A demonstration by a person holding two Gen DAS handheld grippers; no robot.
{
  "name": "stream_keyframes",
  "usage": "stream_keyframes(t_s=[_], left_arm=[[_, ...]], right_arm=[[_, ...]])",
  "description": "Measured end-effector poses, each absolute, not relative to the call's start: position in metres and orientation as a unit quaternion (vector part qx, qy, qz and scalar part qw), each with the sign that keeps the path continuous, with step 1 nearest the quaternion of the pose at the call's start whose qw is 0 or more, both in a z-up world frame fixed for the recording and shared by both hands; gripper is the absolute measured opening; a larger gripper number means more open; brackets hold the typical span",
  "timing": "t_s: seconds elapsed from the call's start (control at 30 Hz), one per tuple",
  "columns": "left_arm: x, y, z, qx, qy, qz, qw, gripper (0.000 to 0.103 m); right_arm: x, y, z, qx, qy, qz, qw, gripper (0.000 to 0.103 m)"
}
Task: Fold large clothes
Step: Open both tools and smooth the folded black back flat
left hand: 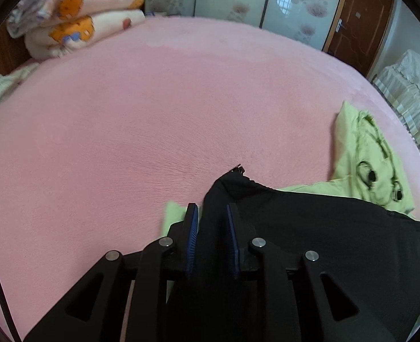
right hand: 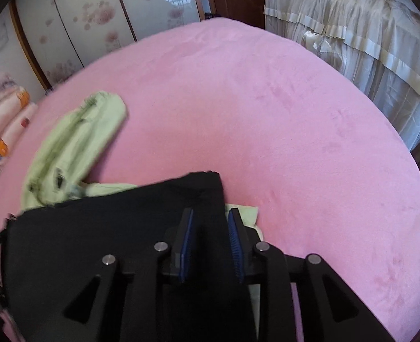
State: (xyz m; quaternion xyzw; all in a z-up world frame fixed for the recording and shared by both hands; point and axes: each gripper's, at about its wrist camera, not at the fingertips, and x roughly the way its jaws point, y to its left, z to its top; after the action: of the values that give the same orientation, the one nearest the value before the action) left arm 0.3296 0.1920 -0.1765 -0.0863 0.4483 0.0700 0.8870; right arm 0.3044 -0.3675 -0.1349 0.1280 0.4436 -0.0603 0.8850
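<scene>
Cloth is seen between the jaws of both grippers. The black garment (left hand: pixel 309 228) lies on the pink bed (left hand: pixel 153 114), near the front edge, on top of a green garment (left hand: pixel 364 154) that shows beside and under it. In the left wrist view the left gripper (left hand: pixel 210 222) stands over one corner of the black garment, near the zipper end (left hand: pixel 240 168). Its jaws are narrow but not closed; a ridge of black cloth runs up between the blue pads (left hand: pixel 192 228), and it cannot be told whether the pads press on it. In the right wrist view the right gripper (right hand: pixel 211 225) stands over the other corner (right hand: pixel 210 179). Here also the jaws are narrow, with black cloth between them, and small gaps seem to be left at the pads, so the cloth is judged to be loose in both.

Several faults can be expected from here. If the grippers are lifted while cloth is caught on the ribbed pads, the corner may be dragged up and the fold spoiled. If the jaws are closed again too deep, the green layer (right hand: pixel 247 213) under the corner may be taken together with the black one, and both garments would be moved as one. The plush bed cover gives friction, so any sideways pull may wrinkle the lower layer. The zipper end may also hook on a finger. The view is blurred at the left of the right wrist picture, so the far edge there cannot be judged.
</scene>
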Motion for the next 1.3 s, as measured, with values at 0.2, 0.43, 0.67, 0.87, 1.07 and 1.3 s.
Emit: stream_keyframes(t_s=[0.2,0.43,0.67,0.87,1.07,1.3], left_arm=[[0.250,0.137,-0.144,-0.035,0.440,0.023,0.897,0.046],[0.193,0.086,-0.188,-0.046,0.458,0.006,0.888,0.046],[0.186,0.120,-0.213,-0.020,0.459,0.067,0.886,0.046],[0.181,0.168,-0.212,-0.063,0.465,0.071,0.880,0.045],[0.178,0.161,-0.213,-0.042,0.466,0.089,0.879,0.045],[0.176,0.158,-0.206,-0.044,0.481,0.092,0.871,0.050]], right_arm=[[0.241,-0.316,-0.103,0.110,0.428,-0.018,0.897,0.054],[0.176,-0.168,-0.133,0.036,0.445,0.112,0.888,0.054],[0.164,-0.178,-0.177,-0.022,0.461,0.047,0.886,0.051],[0.145,-0.293,-0.179,-0.005,0.461,-0.093,0.883,0.035],[0.137,-0.305,-0.175,-0.002,0.470,-0.083,0.879,0.029],[0.142,-0.307,-0.175,0.019,0.475,-0.093,0.875,0.032]])
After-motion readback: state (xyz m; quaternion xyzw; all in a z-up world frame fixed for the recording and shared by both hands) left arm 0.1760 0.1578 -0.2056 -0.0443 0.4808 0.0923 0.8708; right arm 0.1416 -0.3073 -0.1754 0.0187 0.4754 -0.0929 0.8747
